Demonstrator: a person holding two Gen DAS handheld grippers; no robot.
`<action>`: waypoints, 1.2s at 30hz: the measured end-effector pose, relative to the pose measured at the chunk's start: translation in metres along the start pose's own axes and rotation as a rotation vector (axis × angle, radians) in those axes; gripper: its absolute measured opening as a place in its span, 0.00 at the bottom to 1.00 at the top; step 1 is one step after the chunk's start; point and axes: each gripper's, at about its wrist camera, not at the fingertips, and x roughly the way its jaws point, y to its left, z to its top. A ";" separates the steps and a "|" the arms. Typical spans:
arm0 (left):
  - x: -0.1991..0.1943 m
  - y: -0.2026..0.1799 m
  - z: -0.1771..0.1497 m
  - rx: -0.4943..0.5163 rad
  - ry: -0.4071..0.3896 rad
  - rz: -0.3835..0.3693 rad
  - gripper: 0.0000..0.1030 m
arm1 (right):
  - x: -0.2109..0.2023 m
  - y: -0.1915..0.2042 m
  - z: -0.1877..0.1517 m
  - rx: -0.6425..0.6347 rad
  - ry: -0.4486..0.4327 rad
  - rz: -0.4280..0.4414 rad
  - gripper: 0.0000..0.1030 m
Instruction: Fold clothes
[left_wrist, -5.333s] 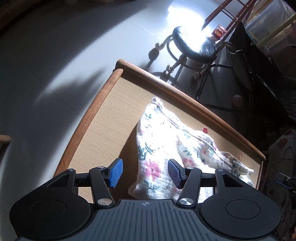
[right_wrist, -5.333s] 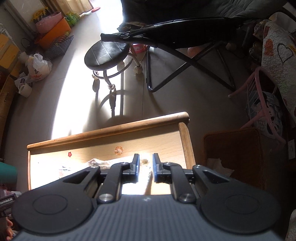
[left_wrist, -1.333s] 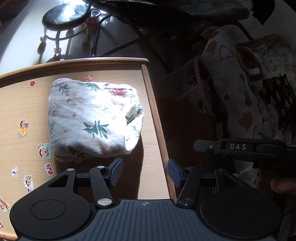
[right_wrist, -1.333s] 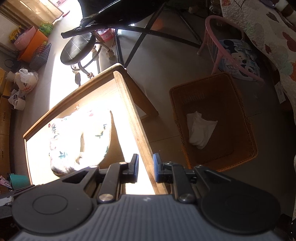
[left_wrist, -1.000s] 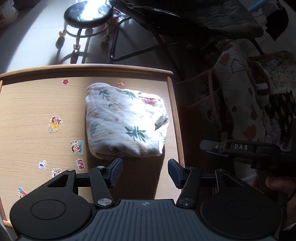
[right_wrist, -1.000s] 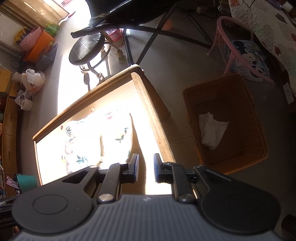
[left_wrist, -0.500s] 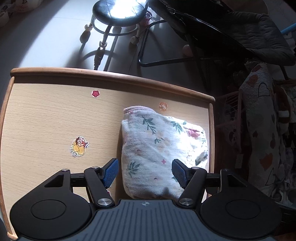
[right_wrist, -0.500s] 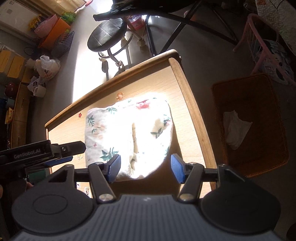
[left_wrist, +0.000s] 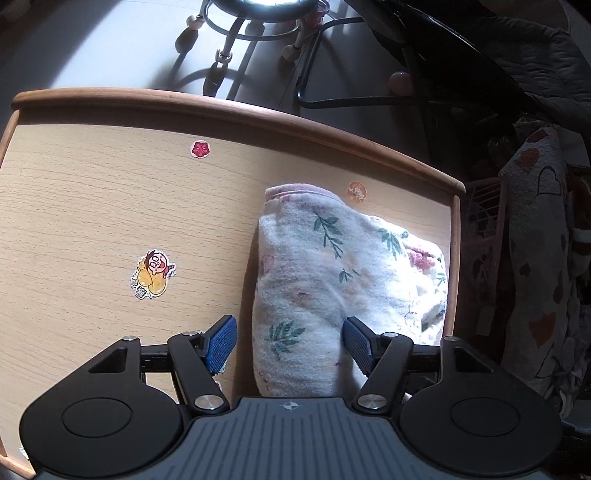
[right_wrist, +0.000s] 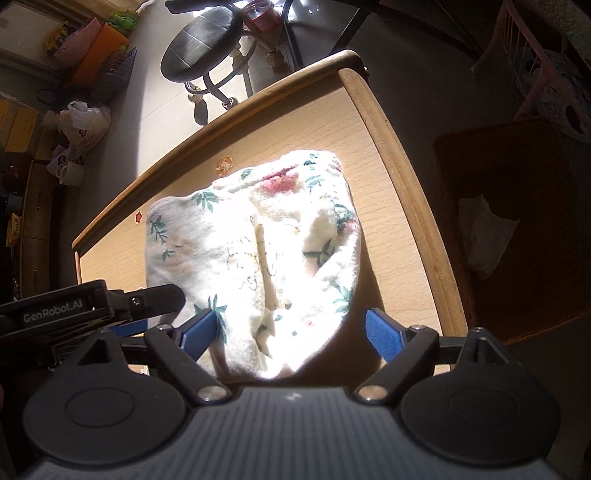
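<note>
A floral garment (left_wrist: 332, 280), already folded into a thick bundle, is seen lying on the wooden table (left_wrist: 110, 206) near its right-hand rim, just beside a small orange sticker (left_wrist: 357, 191).

Both pairs of tongs are spread wide and nothing is gripped. The left tongs (left_wrist: 288, 341) are pointed steeply down over the bundle's near edge, with 1 blue pad over bare wood and the other over the cloth. The right tongs (right_wrist: 291, 332) have just been opened, and the bundle's near end is now framed between their 2 pads without being pinched. Whether any pad actually touches the fabric cannot be told.

This straddling placement is judged to be chosen so that the near edge can be taken at 2 points at once, keeping the layers together. The folding looks largely done; a last fold or a lift of the whole bundle is likely intended. A woven basket (right_wrist: 517, 221) holding a white cloth (right_wrist: 484, 232) stands on the floor beside the table.
</note>
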 end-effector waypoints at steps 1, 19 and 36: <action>0.002 -0.001 0.000 -0.001 0.003 -0.001 0.64 | 0.001 0.001 0.000 -0.003 -0.004 0.000 0.85; 0.026 -0.015 -0.007 0.030 0.031 -0.006 0.60 | 0.018 0.013 -0.006 -0.089 0.006 -0.044 0.73; 0.030 -0.022 -0.012 0.077 0.030 -0.001 0.31 | 0.019 0.038 -0.012 -0.195 0.003 -0.023 0.20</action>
